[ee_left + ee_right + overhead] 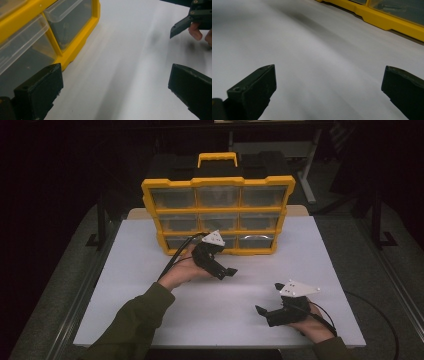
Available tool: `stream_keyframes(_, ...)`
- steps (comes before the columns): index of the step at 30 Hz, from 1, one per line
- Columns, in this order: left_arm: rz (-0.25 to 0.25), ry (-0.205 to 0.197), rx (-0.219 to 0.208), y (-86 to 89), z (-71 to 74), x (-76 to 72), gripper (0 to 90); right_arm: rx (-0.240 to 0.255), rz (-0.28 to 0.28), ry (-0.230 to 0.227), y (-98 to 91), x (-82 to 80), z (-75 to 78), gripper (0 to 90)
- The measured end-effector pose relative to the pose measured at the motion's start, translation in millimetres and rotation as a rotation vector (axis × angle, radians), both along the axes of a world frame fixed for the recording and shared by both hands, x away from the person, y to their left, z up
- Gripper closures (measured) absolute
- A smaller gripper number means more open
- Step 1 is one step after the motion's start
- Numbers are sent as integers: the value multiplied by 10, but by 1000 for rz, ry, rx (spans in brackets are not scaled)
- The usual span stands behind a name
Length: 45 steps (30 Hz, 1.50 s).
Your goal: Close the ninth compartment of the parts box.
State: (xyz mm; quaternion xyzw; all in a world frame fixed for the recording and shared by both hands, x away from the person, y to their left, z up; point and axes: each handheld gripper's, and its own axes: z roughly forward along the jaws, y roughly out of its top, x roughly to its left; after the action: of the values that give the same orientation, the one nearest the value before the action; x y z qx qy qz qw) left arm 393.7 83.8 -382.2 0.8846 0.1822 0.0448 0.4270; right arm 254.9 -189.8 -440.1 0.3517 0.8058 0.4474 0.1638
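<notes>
— white table (150, 270) under dim light, dark room behind. where's the organizer?

— yellow drawer organizer (218, 215) stands upright at the far middle, clear drawers facing the person.

— and the left gripper (227, 271)?

— just in front of its bottom row, jaws wide apart, nothing between them.

— the right gripper (265, 312)?

— near the front edge, well apart from the organizer, jaws also spread over bare table.

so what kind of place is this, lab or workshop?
Probably a lab or test bench, not a lived-in workshop: a bare white table on a metal frame, a yellow parts organizer with clear drawers standing on it, more tables in the dark behind.
</notes>
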Motion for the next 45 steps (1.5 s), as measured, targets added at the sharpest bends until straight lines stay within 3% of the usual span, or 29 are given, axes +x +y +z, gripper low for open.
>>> stream_keyframes(4, 0, -12, 10, 89, -27, -32, 0, 1, -1, 2, -1, -2, 1, 0)
stream_keyframes(15, 35, -10, -11, 294, -75, -156, 0, 0, -1, 0, 7, 0, 0, 0)
stream_keyframes(32, 83, -36, -35, 630, -77, -332, 0, -4, 9, -6, 21, 5, -8, 0)
stream_keyframes(38, 85, -53, -23, 753, -59, -413, 0, -4, 9, 5, 26, 2, -10, 0)
stream_keyframes(45, 102, -42, -38, 896, -96, -538, 1, -7, 2, 6, 19, 4, -17, 0)
